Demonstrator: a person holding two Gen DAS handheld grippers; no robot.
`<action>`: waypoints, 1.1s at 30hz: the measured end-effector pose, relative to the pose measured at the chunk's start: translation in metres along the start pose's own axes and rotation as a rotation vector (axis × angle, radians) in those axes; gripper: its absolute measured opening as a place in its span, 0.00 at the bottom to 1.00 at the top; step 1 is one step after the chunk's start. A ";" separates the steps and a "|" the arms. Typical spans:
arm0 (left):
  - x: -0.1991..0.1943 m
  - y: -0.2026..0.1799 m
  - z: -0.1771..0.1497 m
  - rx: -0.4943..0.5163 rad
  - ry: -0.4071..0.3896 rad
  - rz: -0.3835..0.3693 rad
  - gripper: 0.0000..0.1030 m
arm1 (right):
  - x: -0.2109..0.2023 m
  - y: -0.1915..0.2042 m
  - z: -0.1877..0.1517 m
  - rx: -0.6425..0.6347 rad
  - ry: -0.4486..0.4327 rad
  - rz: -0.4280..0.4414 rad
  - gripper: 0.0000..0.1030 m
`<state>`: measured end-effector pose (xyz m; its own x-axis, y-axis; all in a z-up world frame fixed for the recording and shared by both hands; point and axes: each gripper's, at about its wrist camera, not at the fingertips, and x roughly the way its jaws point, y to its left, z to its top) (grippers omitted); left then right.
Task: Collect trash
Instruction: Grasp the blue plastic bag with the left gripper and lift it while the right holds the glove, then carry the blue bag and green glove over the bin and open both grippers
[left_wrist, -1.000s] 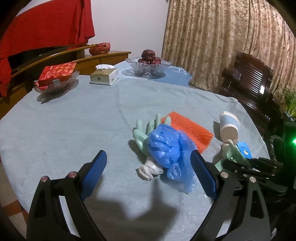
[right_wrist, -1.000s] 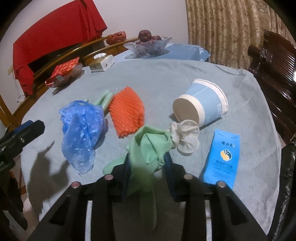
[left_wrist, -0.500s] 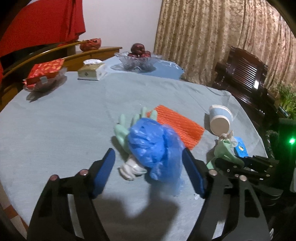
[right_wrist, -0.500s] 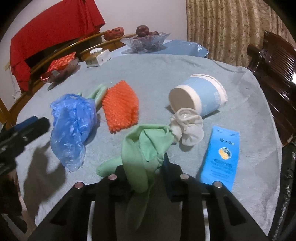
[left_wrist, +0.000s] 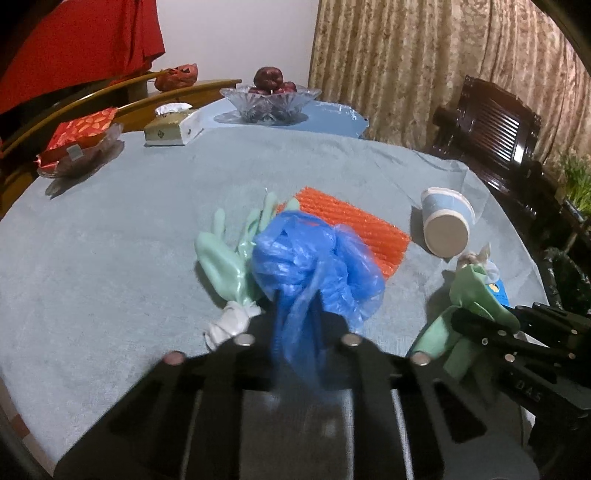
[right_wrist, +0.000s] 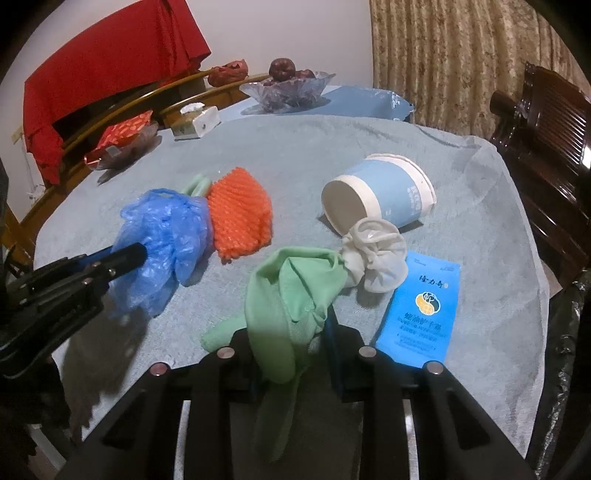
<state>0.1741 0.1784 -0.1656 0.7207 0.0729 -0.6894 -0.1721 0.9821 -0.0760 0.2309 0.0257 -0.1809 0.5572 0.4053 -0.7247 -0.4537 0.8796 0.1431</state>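
left gripper is closing, fingers already pinched on the crumpled blue plastic bag. right gripper has its fingers clamped on a green rubber glove, white cuff bunched at the far end.

left wrist view only: a second green glove lies flat under the bag, fingers spread, touching the orange foam net. the right wrist view shows just its tips behind the bag. right wrist view only: the whole blue wipes packet flat just beside the held glove; the left view catches only a corner of it. it also shows the left gripper's fingers side-on, buried in the bag.

blue paper cup lies on its side, base toward the cameras.

tabletop is round with a grey-blue cloth. far edge: glass fruit bowl, tissue box, red box in a dish. beige curtain, dark wooden chair, red cloth over a wooden rail.
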 end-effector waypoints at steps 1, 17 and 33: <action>-0.003 0.000 0.001 0.000 -0.007 -0.001 0.05 | -0.002 0.000 0.000 0.000 -0.005 0.001 0.27; -0.022 -0.007 -0.010 -0.001 0.025 -0.063 0.14 | -0.017 0.002 0.005 -0.013 -0.032 0.006 0.27; -0.004 -0.014 -0.014 0.008 0.037 -0.068 0.22 | -0.013 -0.006 0.001 0.009 -0.023 0.002 0.27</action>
<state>0.1637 0.1618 -0.1717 0.7054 -0.0006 -0.7088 -0.1180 0.9859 -0.1183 0.2268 0.0155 -0.1713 0.5726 0.4124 -0.7086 -0.4481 0.8812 0.1507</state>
